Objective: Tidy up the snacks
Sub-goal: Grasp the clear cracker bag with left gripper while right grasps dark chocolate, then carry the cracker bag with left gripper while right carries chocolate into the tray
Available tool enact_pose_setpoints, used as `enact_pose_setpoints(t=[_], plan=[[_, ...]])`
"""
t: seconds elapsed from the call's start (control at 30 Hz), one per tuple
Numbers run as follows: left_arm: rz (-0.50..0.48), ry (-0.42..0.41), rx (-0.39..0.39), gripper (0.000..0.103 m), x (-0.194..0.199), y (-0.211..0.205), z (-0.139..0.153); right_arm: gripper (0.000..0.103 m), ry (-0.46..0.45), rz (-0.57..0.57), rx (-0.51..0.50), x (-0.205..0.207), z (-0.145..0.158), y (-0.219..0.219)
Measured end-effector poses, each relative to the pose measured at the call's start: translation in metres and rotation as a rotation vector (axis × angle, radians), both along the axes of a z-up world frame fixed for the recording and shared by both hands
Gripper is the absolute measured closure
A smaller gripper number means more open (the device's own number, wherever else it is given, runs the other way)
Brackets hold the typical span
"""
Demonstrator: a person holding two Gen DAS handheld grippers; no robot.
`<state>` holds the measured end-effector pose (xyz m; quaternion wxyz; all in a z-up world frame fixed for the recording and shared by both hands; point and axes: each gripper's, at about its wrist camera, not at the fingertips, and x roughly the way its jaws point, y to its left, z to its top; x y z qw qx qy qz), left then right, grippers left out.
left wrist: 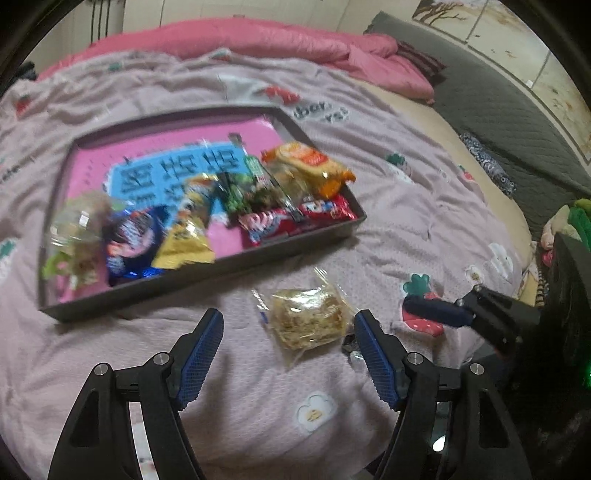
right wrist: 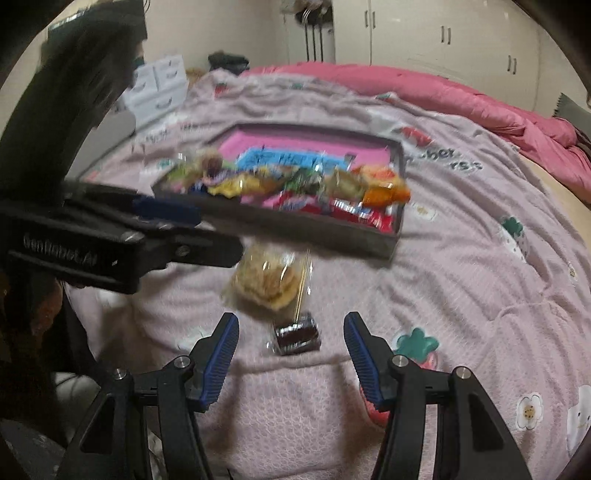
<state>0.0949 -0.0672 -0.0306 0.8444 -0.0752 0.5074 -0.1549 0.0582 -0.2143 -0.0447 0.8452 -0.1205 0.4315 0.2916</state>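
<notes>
A dark grey tray [left wrist: 325,242] with a pink floor lies on the blanket and holds several wrapped snacks, among them an orange packet [left wrist: 314,162] and red packets [left wrist: 325,208]. In front of it lies a golden crispy snack in clear wrap [left wrist: 306,321]. My left gripper [left wrist: 289,317] stands open around its near end, pads apart from it. A small dark brown wrapped snack [right wrist: 297,334] lies just beyond the open right gripper [right wrist: 291,317], between its fingertips. The golden snack [right wrist: 264,277] lies behind it, and the left gripper [right wrist: 218,232] reaches in from the left.
The pale pink blanket [left wrist: 406,229] with strawberry prints covers the bed. A pink duvet [left wrist: 295,40] is bunched at the back, with a grey quilted pad [left wrist: 498,110] to the right. White drawers [right wrist: 159,88] and wardrobes [right wrist: 443,33] stand beyond the bed.
</notes>
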Motion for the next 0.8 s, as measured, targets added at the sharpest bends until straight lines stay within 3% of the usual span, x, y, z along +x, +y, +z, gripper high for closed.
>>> enact_pose_setpoints(t=[0.3,0.47,0.6,0.8], plan=[[0.004,0.076,-0.009,0.028,0.018,-0.017,-0.026,0.047,0.04,0.023,-0.025,0.01,-0.016,0.006],[0.018,0.101,-0.027,0.028,0.024,-0.02,-0.039,0.064,0.03,0.045,-0.047,0.011,-0.02,0.011],[0.012,0.095,-0.022,0.028,0.026,-0.023,-0.043,0.067,0.041,0.043,-0.042,0.013,-0.023,0.01],[0.008,0.085,-0.055,0.049,0.028,-0.021,-0.042,0.071,0.034,0.043,-0.03,0.013,-0.018,0.008]])
